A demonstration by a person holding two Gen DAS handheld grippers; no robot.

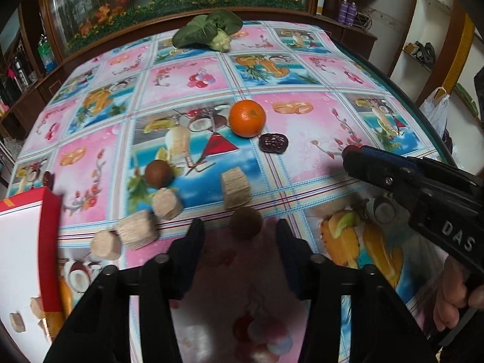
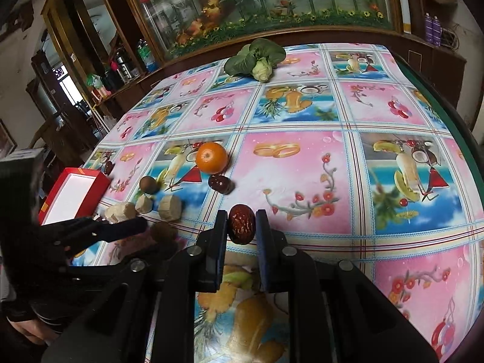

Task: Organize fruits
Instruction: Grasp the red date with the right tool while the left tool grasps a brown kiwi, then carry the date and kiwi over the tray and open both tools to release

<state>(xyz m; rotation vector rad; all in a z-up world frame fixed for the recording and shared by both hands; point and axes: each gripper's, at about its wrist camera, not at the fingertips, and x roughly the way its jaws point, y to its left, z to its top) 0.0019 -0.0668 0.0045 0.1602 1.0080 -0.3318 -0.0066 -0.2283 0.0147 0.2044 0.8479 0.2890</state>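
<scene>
The orange [image 1: 247, 118] serves as the landmark: round, bright and glossy, with a small pale stem dimple, it sits on the tabletop [image 1: 302, 60], which is covered by a cloth printed with pink and blue fruit panels. Just beside it on the near right lies a dark red, wrinkled date [image 1: 273, 142], almost touching its base. Nearer to the cameras and left of the orange rests a smooth round brown fruit [image 1: 158, 173], and close by that are four pale, ribbed cylinder-shaped pieces [image 1: 236, 189], three of them in a loose row running away to the left. Well left of the orange stands an open red box [image 1: 50, 236] with a white inside. Far behind the orange, near the back edge of the tabletop, lies a leafy green vegetable [image 1: 211, 30] with a pale stalk end.

The left gripper [image 1: 240, 236] is spread wide, its fingers on either side of a second round brown fruit [image 1: 245, 222] that sits on the cloth near of the orange; neither finger touches it, as far as the blur allows. The right gripper [image 2: 241, 227] is closed around a second date [image 2: 241, 224], oval, reddish-brown and deeply wrinkled, held upright between the two dark pads, right of and nearer than the orange. In the left wrist view the person's hand [image 1: 453, 296] grasps the right gripper's handle.
</scene>
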